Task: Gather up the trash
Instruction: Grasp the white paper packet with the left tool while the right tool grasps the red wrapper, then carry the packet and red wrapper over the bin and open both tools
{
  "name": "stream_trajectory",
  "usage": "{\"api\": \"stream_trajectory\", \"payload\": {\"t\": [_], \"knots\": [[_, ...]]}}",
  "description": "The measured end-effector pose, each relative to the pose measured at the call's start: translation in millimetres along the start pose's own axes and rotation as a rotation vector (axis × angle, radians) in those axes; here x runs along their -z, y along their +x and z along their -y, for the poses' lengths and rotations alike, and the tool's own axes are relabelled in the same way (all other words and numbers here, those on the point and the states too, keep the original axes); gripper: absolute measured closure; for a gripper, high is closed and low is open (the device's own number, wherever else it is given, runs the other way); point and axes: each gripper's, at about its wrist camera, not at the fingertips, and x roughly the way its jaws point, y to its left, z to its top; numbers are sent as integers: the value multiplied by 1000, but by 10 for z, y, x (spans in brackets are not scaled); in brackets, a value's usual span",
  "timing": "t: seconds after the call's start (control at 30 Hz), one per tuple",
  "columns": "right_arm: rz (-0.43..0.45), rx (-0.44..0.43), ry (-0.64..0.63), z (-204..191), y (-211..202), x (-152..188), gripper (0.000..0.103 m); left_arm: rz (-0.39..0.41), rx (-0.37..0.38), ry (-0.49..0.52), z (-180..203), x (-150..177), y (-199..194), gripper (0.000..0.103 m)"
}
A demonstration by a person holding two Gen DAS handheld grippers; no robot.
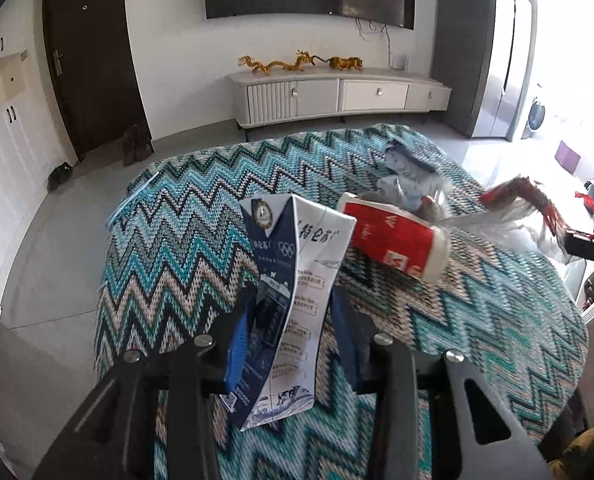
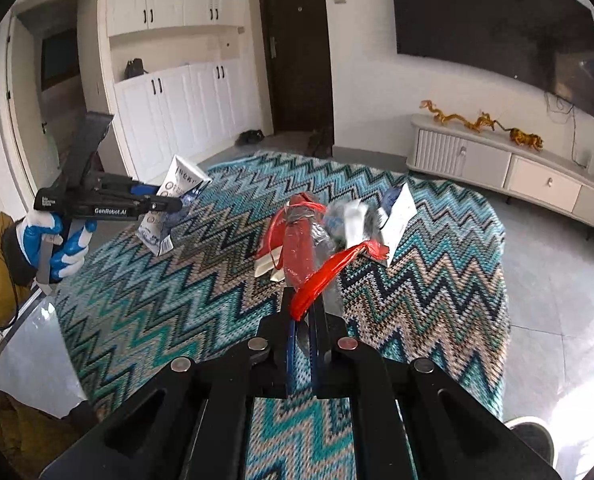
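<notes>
**Both grippers lifted over the zigzag cloth, each with trash in its jaws**

The left wrist view shows the left gripper clamped on a flattened blue-and-white milk carton, its blue pads pressing both long sides — the carton stands up between the fingers, printed face toward the lens. Beyond it, on the teal, black and beige zigzag-patterned tablecloth, lies a red paper cup with a white rim on its side, with crumpled grey-blue wrappers just behind it. At the right edge a blurred streak of clear and red plastic film leads to the right gripper.

The right wrist view gives what that one cannot: the right gripper is pinched fully closed on a red plastic bag handle, and the clear bag with red parts hangs forward from it. It also shows the left gripper from the side, held by a blue-and-white gloved hand, with the carton clear of the cloth. A second small white carton lies among the wrappers. Whether the bag holds anything is unclear.
</notes>
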Motion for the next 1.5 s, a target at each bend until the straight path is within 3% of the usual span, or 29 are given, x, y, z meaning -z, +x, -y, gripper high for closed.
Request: {"api": "stream_trajectory", "payload": {"t": [0.4, 0.7, 1.1, 1.37, 1.5], "knots": [[113, 39, 18, -69, -821, 160, 98, 114, 46, -57, 254, 70, -731, 67], [186, 131, 111, 414, -1321, 492, 98, 133, 147, -15, 970, -306, -769, 66], [152, 338, 372, 1543, -1791, 1453, 98, 20, 344, 205, 2822, -805, -78, 66], [45, 399, 593, 2256, -1545, 2086, 98, -134, 464, 303, 4124, -861, 660, 66], [-4, 421, 688, 2552, -1372, 2343, 98, -193, 476, 350, 4649, -855, 1019, 66]]}}
